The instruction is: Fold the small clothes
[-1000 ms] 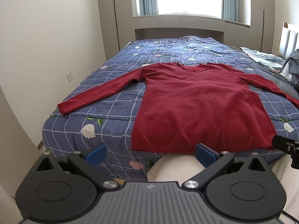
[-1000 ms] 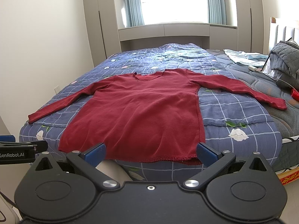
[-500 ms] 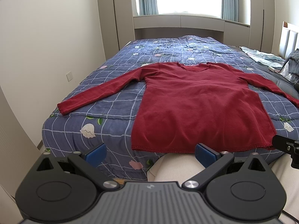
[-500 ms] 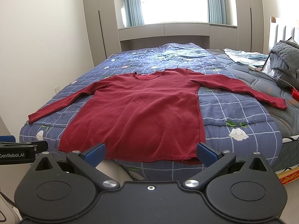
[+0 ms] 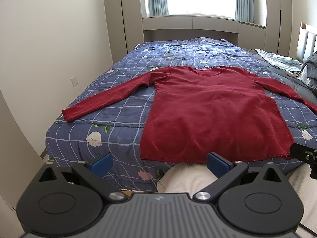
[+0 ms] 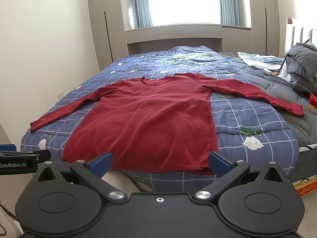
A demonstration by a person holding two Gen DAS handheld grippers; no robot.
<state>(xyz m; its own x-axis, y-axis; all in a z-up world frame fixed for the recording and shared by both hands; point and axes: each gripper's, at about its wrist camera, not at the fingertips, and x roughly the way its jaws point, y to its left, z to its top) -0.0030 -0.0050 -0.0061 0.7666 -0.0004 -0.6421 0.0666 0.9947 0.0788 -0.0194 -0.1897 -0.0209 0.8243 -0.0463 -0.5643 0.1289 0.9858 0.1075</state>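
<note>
A dark red long-sleeved top [image 5: 210, 111] lies flat and face up on the bed, neck away from me, both sleeves spread out, hem hanging just over the near edge. It also shows in the right wrist view [image 6: 146, 123]. My left gripper [image 5: 159, 163] is open and empty, held short of the hem's left part. My right gripper [image 6: 159, 163] is open and empty, just in front of the hem. The left sleeve cuff [image 5: 69, 115] rests near the bed's left corner. The right cuff [image 6: 295, 110] lies toward the right side.
The bed carries a blue checked quilt with flowers [image 5: 118, 119]. A grey quilted blanket heap [image 6: 303, 65] and light blue cloth [image 6: 259, 59] lie at the far right. A wall [image 5: 49, 59] runs along the left. A window and cabinets stand behind.
</note>
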